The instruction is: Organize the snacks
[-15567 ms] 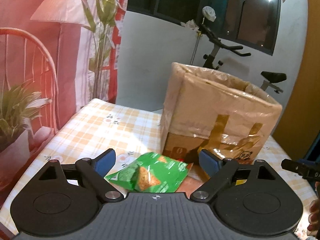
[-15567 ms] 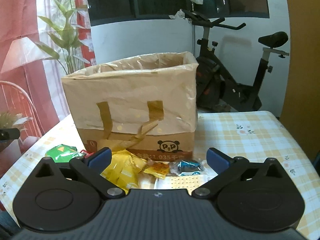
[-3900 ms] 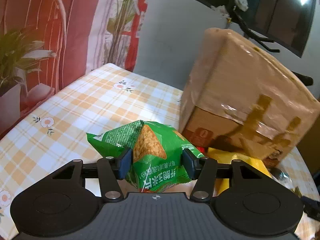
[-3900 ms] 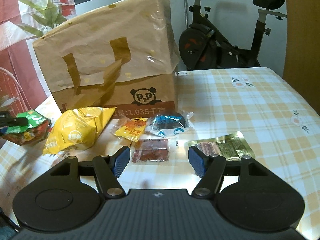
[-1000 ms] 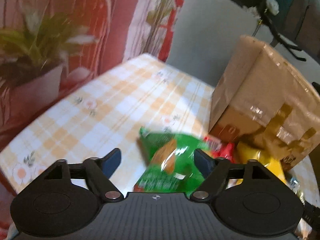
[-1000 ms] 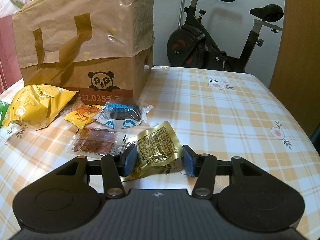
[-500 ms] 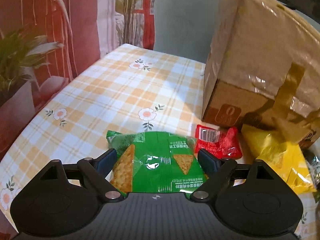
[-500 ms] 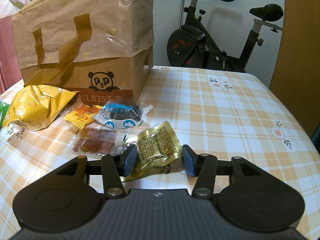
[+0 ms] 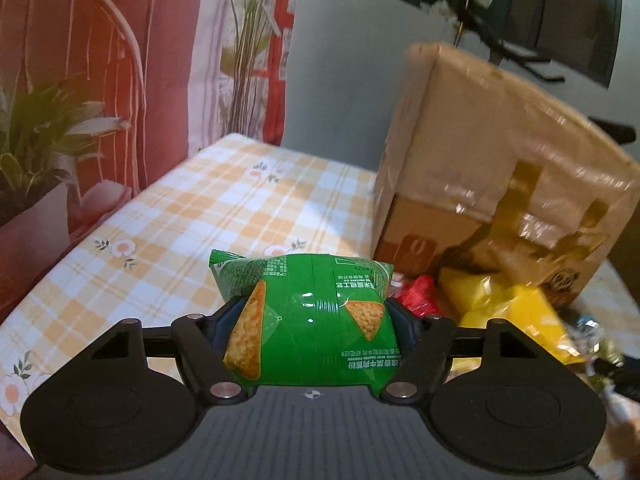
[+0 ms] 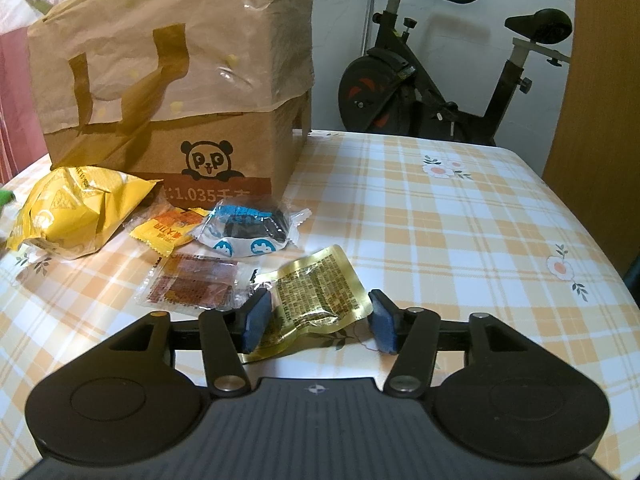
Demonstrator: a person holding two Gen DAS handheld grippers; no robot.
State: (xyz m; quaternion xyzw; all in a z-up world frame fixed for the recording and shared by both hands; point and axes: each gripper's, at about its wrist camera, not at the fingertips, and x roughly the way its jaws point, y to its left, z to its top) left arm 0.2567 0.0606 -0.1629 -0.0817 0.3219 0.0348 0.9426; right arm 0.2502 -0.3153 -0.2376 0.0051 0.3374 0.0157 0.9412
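My left gripper (image 9: 306,320) is shut on a green chip bag (image 9: 306,320) and holds it above the checked table (image 9: 208,216), left of the brown paper bag (image 9: 496,184). A red packet (image 9: 416,294) and a yellow chip bag (image 9: 512,316) lie at the paper bag's foot. My right gripper (image 10: 318,316) rests low at the table with its jaws part open around a gold foil packet (image 10: 316,292), pads not pressing it. In the right wrist view the paper bag (image 10: 176,80), the yellow chip bag (image 10: 76,212), an orange sachet (image 10: 168,230), a blue-and-white packet (image 10: 250,232) and a clear packet of red strips (image 10: 192,284) lie ahead.
An exercise bike (image 10: 440,80) stands behind the table's far edge. A potted plant (image 9: 36,152) and a red patterned curtain (image 9: 100,60) are left of the table. A wooden panel (image 10: 600,80) is at the right.
My left gripper has shut on the green chip bag and lifted it off the table. My right gripper has stayed around the gold packet.
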